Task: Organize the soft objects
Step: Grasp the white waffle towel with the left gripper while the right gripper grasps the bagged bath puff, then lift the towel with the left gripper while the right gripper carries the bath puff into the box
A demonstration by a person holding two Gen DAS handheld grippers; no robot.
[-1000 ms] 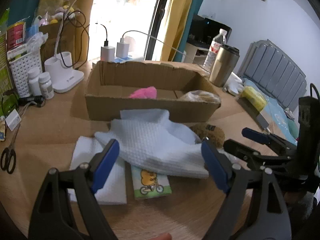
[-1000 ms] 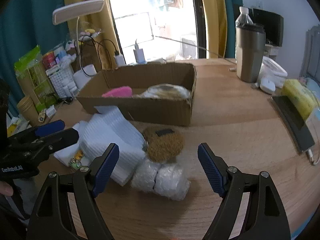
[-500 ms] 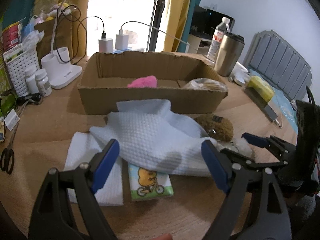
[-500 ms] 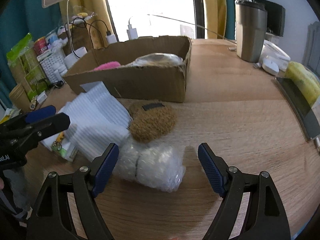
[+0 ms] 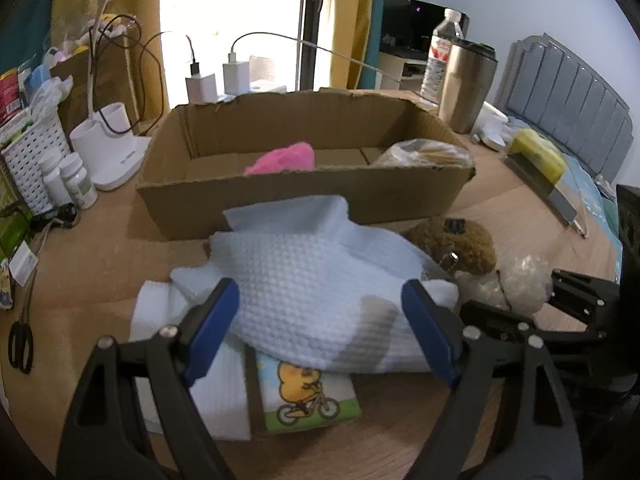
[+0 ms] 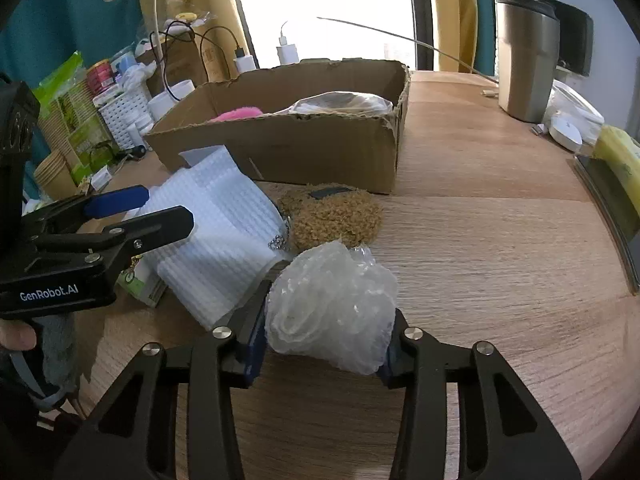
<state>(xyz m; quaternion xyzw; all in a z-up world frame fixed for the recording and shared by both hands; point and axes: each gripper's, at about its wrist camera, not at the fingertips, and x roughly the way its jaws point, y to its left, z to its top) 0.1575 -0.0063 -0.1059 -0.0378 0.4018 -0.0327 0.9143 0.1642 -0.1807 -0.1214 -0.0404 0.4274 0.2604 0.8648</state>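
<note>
My right gripper [image 6: 326, 332] is shut on a crumpled wad of clear bubble wrap [image 6: 332, 308] on the wooden table. A brown fuzzy pouch [image 6: 332, 216] lies just beyond it, next to white foam sheets [image 6: 216, 232]. My left gripper [image 5: 320, 328] is open and empty over the white foam sheets [image 5: 316, 280], with a duck-print tissue pack [image 5: 308, 396] under them. The cardboard box [image 5: 304, 196] behind holds a pink soft item [image 5: 284, 158] and a clear bag [image 5: 420, 152].
A steel tumbler [image 6: 524, 60] and a water bottle [image 5: 440, 56] stand at the far right. A white lamp base [image 5: 108, 148], pill bottles [image 5: 68, 180], a white basket [image 5: 32, 160] and scissors [image 5: 20, 340] sit at the left. A yellow pack [image 6: 616, 160] lies at the right edge.
My right gripper moved forward and closed on the bubble wrap wad. My left gripper stayed open over the foam sheets and drew slightly closer to them.
</note>
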